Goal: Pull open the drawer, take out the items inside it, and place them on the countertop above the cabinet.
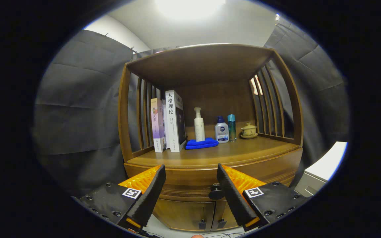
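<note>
Progress on the task looks to be at its very start: the drawer (193,190) under the front edge of the countertop (210,155) sits flush with the cabinet (207,178) face, so it reads as closed, and whatever lies inside it is hidden. Nothing from the drawer can be judged to be out yet, since the things on the countertop stand in an orderly row toward the back edge: upright books (169,122) at the left rear corner, a folded blue cloth (201,143) just beside them, a white pump bottle (199,125) behind the cloth, a squat blue-capped bottle (221,130) and a slim teal bottle (232,127) near the middle, and a small lidded ceramic cup (249,130) toward the right rear corner. All three steps, pulling, emptying and placing, appear to be left. The gripper (190,180) hangs in front of the cabinet with its fingers spread wide and released, holding nothing. The drawer's round dark knob (215,191) shows just beside the inner face of the right finger (232,191), partly overlapped by it; whether they touch cannot be told. The left finger (150,191) stands well apart from the knob. Below, the two lower doors (207,213) with their small handles are closed.
</note>
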### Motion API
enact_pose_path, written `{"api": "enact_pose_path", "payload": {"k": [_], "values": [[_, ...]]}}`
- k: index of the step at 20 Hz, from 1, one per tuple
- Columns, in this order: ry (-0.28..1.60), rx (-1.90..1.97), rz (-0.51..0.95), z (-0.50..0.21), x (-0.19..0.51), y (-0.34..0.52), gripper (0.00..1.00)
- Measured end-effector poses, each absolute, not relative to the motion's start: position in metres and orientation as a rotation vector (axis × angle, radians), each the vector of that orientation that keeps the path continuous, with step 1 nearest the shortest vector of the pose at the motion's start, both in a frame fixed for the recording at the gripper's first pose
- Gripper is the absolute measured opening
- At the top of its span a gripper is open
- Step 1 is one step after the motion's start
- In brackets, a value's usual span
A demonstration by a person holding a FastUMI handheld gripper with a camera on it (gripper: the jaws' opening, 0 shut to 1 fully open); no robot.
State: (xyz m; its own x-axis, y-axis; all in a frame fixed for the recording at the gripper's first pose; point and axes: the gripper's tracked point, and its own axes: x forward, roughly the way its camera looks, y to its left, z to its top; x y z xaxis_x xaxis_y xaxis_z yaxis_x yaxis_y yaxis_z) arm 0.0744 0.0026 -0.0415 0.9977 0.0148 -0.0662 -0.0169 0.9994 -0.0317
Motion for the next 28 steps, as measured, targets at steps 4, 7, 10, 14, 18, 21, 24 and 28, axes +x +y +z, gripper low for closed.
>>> {"api": "enact_pose_path", "payload": {"k": [4,7,10,14,18,21,24,28], "values": [[0.113,-0.056,-0.042,-0.069,0.099,-0.012,0.98],[0.172,-0.052,-0.089,-0.097,0.112,-0.027,0.98],[0.235,-0.056,-0.115,-0.125,0.121,-0.038,0.98],[0.271,-0.049,-0.140,-0.150,0.130,-0.051,0.83],[0.268,-0.063,-0.160,-0.156,0.133,-0.059,0.62],[0.259,-0.084,-0.162,-0.156,0.134,-0.064,0.47],[0.276,-0.078,-0.166,-0.155,0.136,-0.065,0.32],[0.315,-0.069,-0.155,-0.156,0.130,-0.064,0.31]]}}
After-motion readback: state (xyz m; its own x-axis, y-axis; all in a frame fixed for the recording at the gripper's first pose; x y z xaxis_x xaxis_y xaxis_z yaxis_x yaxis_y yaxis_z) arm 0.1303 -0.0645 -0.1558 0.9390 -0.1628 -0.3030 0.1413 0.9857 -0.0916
